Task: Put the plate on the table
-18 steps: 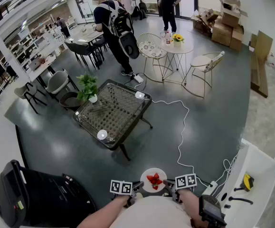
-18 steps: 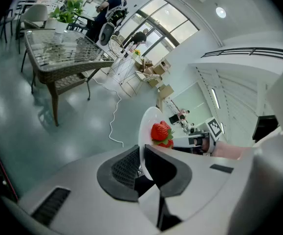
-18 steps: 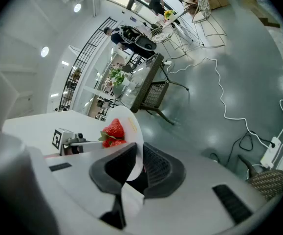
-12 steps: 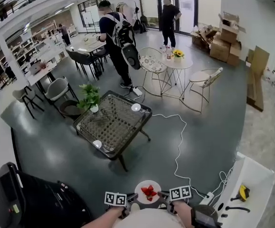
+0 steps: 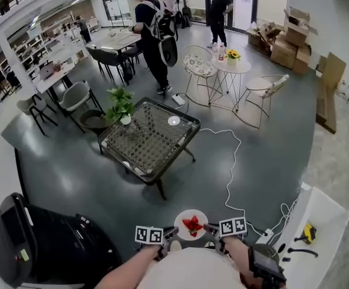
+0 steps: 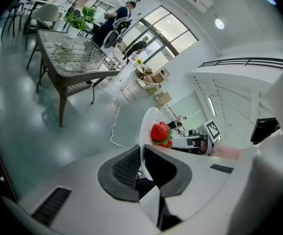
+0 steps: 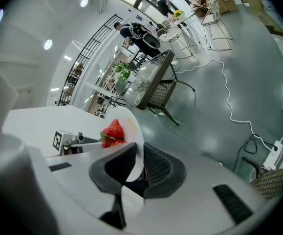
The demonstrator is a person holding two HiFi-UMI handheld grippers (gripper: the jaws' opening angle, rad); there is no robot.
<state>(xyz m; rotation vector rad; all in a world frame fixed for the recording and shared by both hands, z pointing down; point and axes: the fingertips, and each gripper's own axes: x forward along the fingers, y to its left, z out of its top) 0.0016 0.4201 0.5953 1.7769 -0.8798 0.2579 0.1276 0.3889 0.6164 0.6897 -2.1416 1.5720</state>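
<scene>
Pinching a white plate [image 5: 201, 216] by opposite edges, the left gripper [image 6: 142, 156] and right gripper [image 7: 137, 156] hold it close to the person's body, well apart from the wicker table [image 5: 150, 138]. Strawberries [image 5: 192, 225] lie on it. Seen from overhead, the jaws are largely hidden under the person's torso.

The left hand-held gripper [image 6: 142, 166] pinches the rim of a plate [image 6: 146, 131] bearing strawberries [image 6: 160, 132].

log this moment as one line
left gripper: shut on plate | right gripper: shut on plate | strawberries on plate | table ahead
</scene>
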